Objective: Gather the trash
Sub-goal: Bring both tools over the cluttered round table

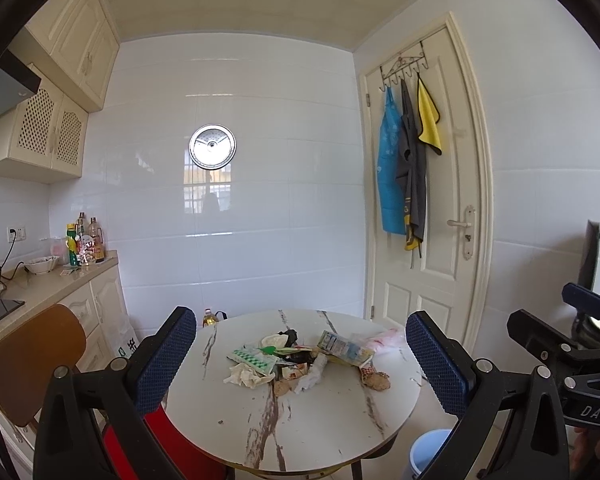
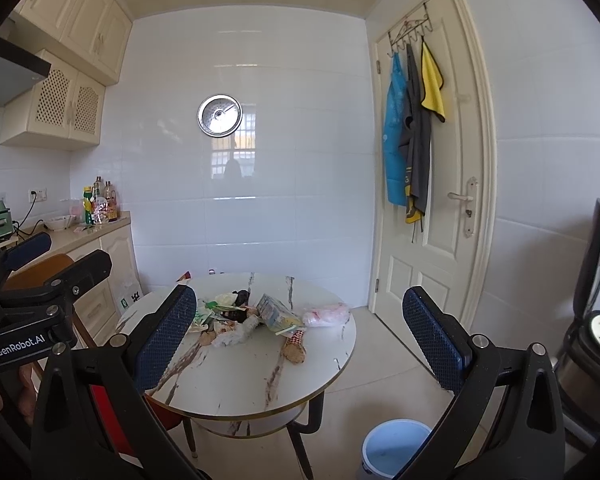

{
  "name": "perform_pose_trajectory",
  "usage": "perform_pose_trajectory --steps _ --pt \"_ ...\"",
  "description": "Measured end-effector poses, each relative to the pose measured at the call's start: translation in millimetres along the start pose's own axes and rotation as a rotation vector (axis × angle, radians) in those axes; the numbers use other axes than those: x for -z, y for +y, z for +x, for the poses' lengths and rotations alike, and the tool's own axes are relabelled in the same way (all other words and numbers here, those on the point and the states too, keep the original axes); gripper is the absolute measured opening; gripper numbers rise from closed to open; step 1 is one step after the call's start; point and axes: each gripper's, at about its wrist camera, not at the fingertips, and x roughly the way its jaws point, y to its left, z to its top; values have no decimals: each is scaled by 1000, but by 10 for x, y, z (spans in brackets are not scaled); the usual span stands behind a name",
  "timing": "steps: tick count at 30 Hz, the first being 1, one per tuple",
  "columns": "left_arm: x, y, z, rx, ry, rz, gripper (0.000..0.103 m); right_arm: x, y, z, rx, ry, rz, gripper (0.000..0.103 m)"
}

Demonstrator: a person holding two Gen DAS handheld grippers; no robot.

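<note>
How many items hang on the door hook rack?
3, side by side on the door rack: blue apron leftmost, grey garment in the middle, yellow cloth rightmost. The layers overlap, so something thin could be hidden behind them.

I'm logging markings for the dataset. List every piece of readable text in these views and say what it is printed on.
"DAS": on the black body of the right gripper, seen in the left wrist view.
"GenRobot.AI": on the black body of the left gripper, seen in the right wrist view.
Too small or blurred to read: print on the wrappers in the trash pile, the bottle labels on the counter, the white bag by the cabinet.
</note>
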Motion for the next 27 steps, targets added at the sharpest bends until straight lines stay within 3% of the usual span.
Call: perform_pose_trajectory --steps 27 --pt "62 -243 424 86 70 67 102 230 -396 124 93 57 72 103"
